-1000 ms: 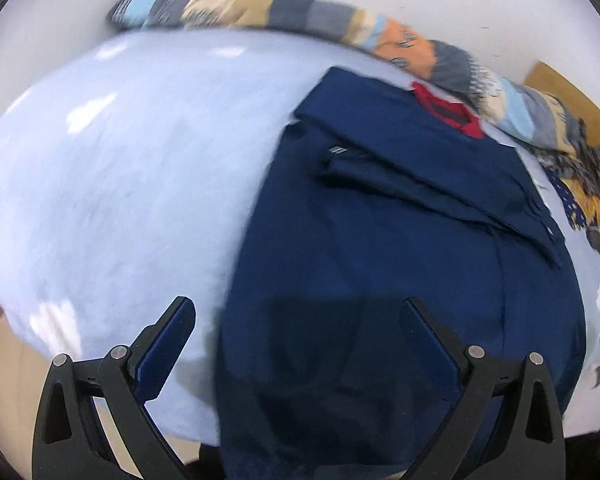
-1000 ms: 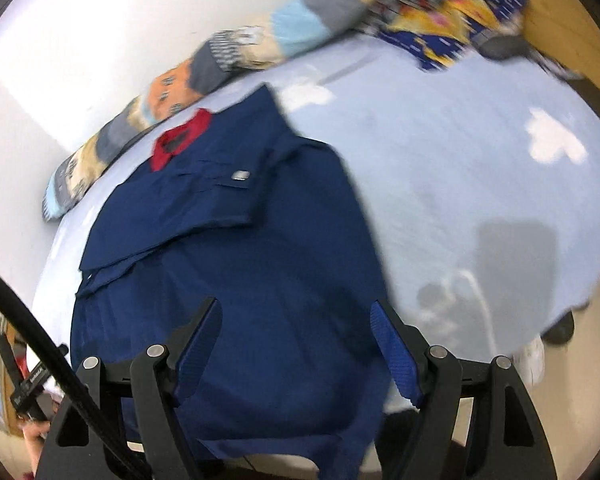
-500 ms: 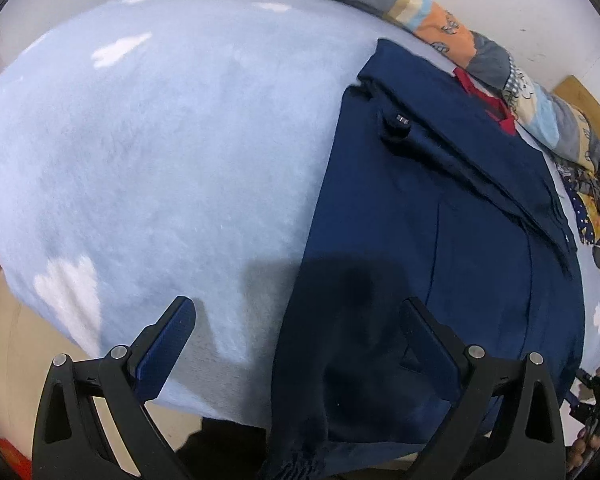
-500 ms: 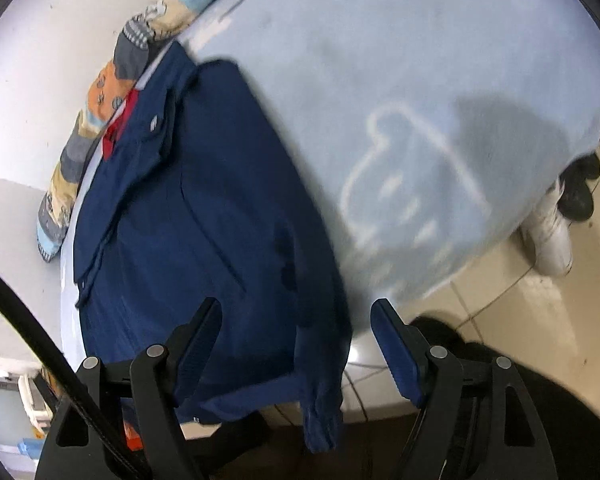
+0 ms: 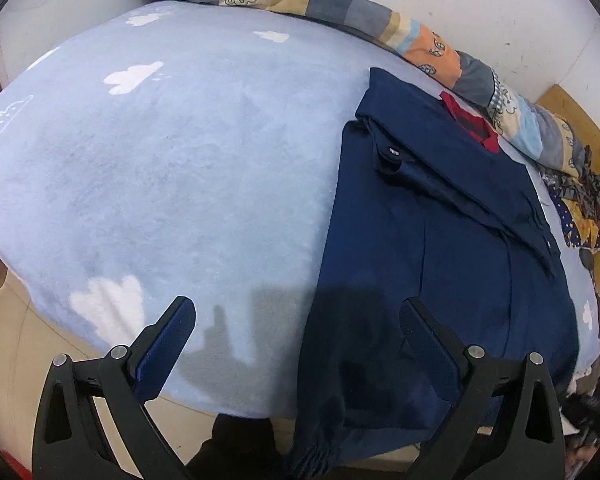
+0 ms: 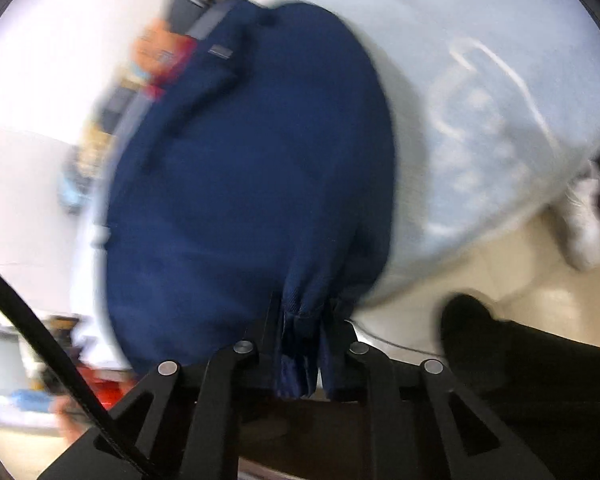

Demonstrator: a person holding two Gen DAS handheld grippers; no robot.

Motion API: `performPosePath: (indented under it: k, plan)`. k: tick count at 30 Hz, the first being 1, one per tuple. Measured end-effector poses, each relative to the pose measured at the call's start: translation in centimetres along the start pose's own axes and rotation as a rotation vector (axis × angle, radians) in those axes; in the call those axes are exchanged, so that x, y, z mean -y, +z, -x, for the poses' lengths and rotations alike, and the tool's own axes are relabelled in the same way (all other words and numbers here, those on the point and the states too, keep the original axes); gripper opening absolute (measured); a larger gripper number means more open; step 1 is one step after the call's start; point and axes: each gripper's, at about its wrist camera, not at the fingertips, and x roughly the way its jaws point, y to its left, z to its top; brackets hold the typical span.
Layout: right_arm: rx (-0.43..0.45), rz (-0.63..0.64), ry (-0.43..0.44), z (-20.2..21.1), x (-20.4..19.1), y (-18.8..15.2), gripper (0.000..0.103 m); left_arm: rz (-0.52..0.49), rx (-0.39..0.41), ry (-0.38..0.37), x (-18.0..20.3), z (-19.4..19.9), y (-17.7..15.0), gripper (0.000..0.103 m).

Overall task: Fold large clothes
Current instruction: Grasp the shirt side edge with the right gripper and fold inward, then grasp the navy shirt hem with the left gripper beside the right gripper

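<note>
Right gripper (image 6: 304, 344): its jaws, wide apart half a second ago, are closing on the bunched hem of the navy garment (image 6: 252, 184) — fabric is gathered between them.
Left gripper (image 5: 296, 344): jaws spread, nothing between them, over the bed's (image 5: 160, 168) near edge.
Garment: flat on the blue bedspread, hem hanging off the edge.
Meaning: one corner looks secured, though blur hides the contact; the other corner is not yet gripped.

A bed (image 5: 180, 168) under a pale blue cloud-print cover fills the room, with a striped bolster (image 5: 340, 8) along the white wall (image 5: 500, 12) (scuffed in places). Beige tiles (image 6: 540, 300) below; white shoes (image 6: 584, 228) sit nearby.
</note>
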Motion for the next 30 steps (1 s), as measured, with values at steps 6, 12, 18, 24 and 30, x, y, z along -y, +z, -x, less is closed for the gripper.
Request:
performPosePath:
  k: [6, 12, 18, 24, 30]
  plan:
    - [0.128, 0.086, 0.256, 3.4, -4.5, 3.5, 0.016, 0.001, -0.069, -0.069, -0.1, -0.3, -0.8, 0.101]
    - [0.227, 0.155, 0.227, 3.6, -7.5, 9.1, 0.015, -0.027, -0.094, -0.105, 0.0, 0.7, -1.8, 0.101]
    - [0.268, 0.177, 0.154, 1.9, -7.4, 11.9, 0.015, -0.034, -0.219, -0.14, -0.7, -0.4, -4.1, 0.101]
    - [0.289, 0.185, 0.157, 2.6, -7.5, 12.3, 0.015, -0.009, -0.31, -0.243, -0.8, -1.3, -5.3, 0.084]
    - [0.326, 0.168, 0.15, 3.6, -7.0, 13.1, 0.014, 0.028, -0.4, -0.316, -0.3, -2.8, -6.8, 0.061]
